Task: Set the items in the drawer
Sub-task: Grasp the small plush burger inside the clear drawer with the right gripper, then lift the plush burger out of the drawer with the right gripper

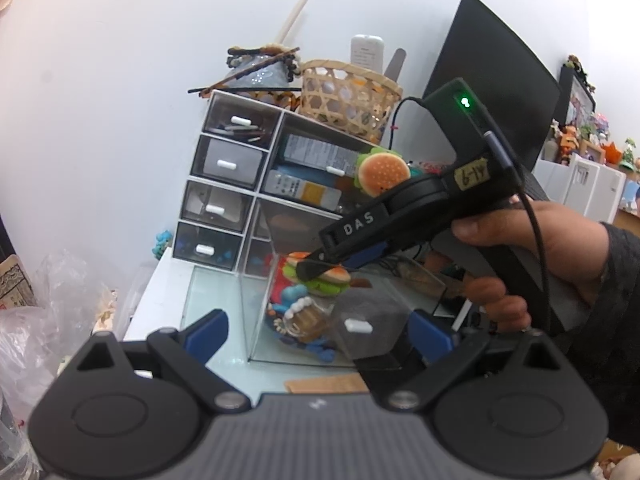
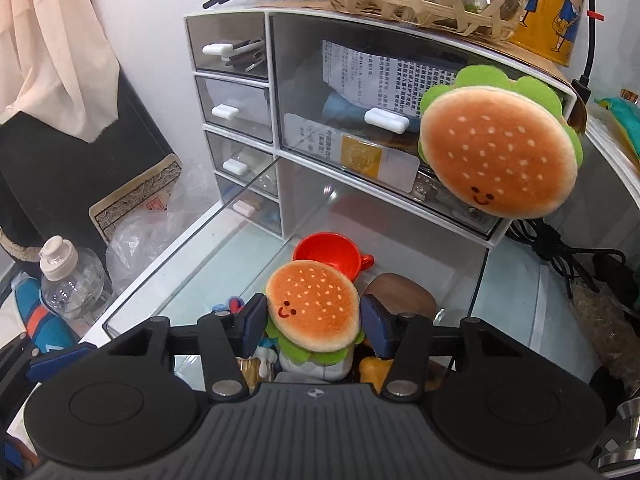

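A clear drawer stands pulled out of a white drawer cabinet and holds several small toys. My right gripper is shut on a plush burger and holds it over the open drawer; the left wrist view shows the same gripper with the burger at the drawer's top. A second plush burger hangs on the cabinet's large upper drawer, also seen in the left wrist view. My left gripper is open and empty, in front of the drawer.
A red cup and a brown lid lie in the drawer. A woven basket and sticks sit on the cabinet. A dark monitor stands to the right. A water bottle and plastic bags lie left of the desk.
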